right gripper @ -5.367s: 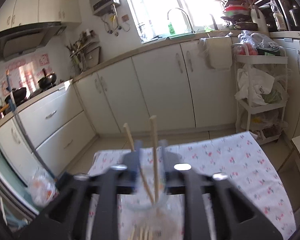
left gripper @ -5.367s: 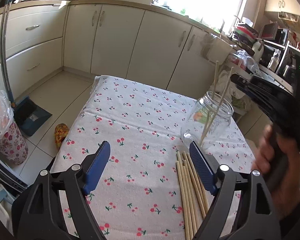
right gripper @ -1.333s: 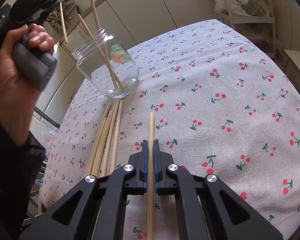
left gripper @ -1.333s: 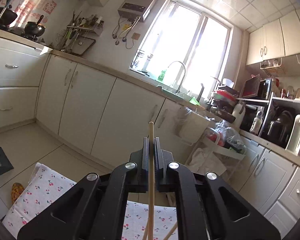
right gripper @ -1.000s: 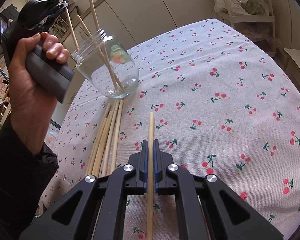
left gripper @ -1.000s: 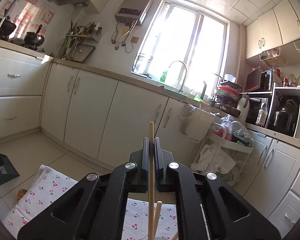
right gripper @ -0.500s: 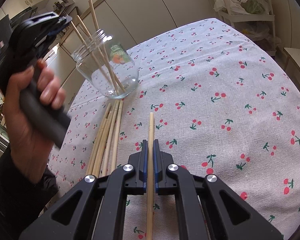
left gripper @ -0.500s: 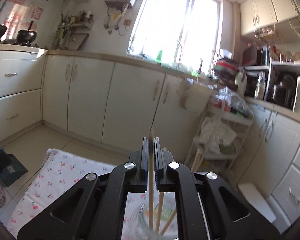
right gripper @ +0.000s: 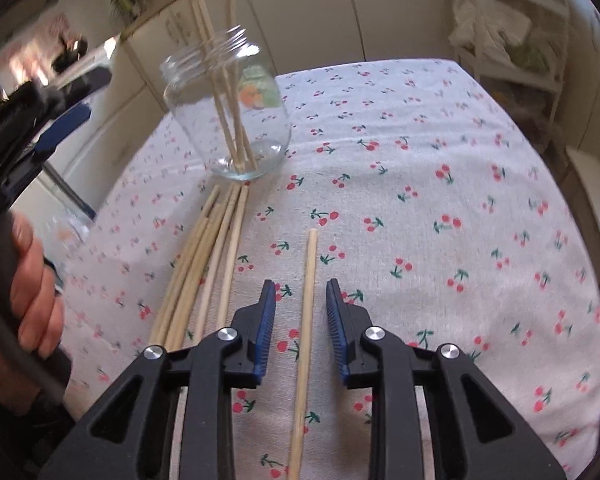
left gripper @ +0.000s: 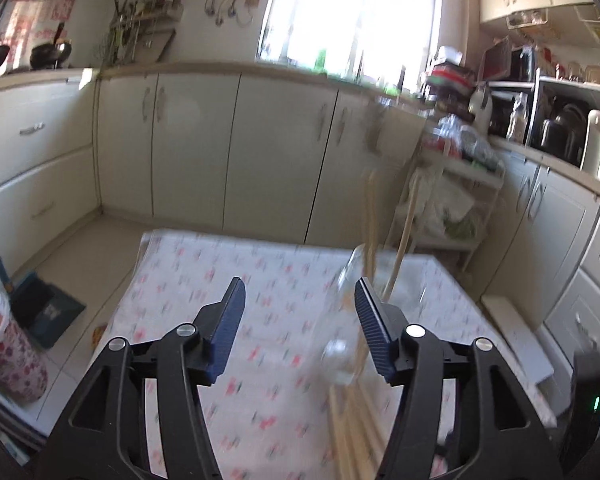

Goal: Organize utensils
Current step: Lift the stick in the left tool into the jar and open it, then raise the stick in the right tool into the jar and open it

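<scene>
Jaws: left gripper (left gripper: pixel 300 312) spread, empty | right gripper (right gripper: pixel 300 312) spread astride chopstick (right gripper: pixel 306 320) | jar (right gripper: pixel 228 112) well ahead

The worktop (right gripper: pixel 480 184) is covered by a pale cloth printed with small red cherries, which reaches its far edge and corners. On it stands a clear glass jar (right gripper: pixel 236 120), upright, with several wooden sticks leaning inside. Just in front of the jar lies a bundle of wooden sticks (right gripper: pixel 204 256), side by side and touching. A single wooden stick (right gripper: pixel 306 320) lies apart, to the right of the bundle.
</scene>
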Tool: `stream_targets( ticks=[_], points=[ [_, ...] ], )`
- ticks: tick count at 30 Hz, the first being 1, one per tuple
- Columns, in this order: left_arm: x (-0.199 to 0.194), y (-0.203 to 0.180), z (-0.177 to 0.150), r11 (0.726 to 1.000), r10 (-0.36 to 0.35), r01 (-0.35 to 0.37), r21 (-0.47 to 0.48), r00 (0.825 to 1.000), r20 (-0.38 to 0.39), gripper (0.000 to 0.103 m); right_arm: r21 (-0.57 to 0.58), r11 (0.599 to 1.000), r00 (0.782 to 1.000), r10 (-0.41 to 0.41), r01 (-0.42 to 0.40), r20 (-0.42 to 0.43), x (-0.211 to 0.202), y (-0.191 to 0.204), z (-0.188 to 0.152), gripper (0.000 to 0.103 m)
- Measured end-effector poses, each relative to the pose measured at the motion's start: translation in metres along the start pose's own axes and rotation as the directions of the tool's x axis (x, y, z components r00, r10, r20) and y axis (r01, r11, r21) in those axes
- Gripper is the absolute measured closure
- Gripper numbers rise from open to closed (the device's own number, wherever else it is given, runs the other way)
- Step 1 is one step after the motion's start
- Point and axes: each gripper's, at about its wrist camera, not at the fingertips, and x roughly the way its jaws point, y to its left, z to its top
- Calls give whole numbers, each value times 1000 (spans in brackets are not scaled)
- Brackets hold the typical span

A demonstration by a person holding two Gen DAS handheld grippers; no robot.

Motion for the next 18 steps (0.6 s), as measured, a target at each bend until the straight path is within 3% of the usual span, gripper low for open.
stream_targets(
  ticks=[3, 6, 9, 12, 13, 16, 18],
  points=[
    [-4, 14, -17, 1000, 17, -18, -15, 998, -53, 43, -84, 993, 997, -82, 81, -9, 2, 7, 1, 96],
    [-5, 28, -33, 998, 30, -35, -43, 995, -100, 38, -103, 990, 995, -100, 98, -15, 2, 7, 2, 97],
    [-2, 43, -47, 995, 25, -39, -92, 989, -144, 34, 12, 1000, 1000, -4, 4, -3, -6, -2, 7, 97],
    [2, 58, -49, 985, 10, -38, -168, 987, -163, 31, 81, 993, 992, 74, -83, 102, -28, -1, 23, 97],
    [2, 62, -49, 982, 3, -34, -188, 986, -165, 30, 102, 986, 979, 117, -135, 168, -40, 0, 33, 97],
    [4, 69, -50, 975, -13, -25, -221, 986, -167, 29, 121, 975, 943, 141, -185, 303, -62, 7, 58, 97],
    [6, 71, -51, 973, -18, -22, -232, 985, -169, 28, 140, 966, 898, 144, -220, 415, -76, 11, 80, 97]
  ],
)
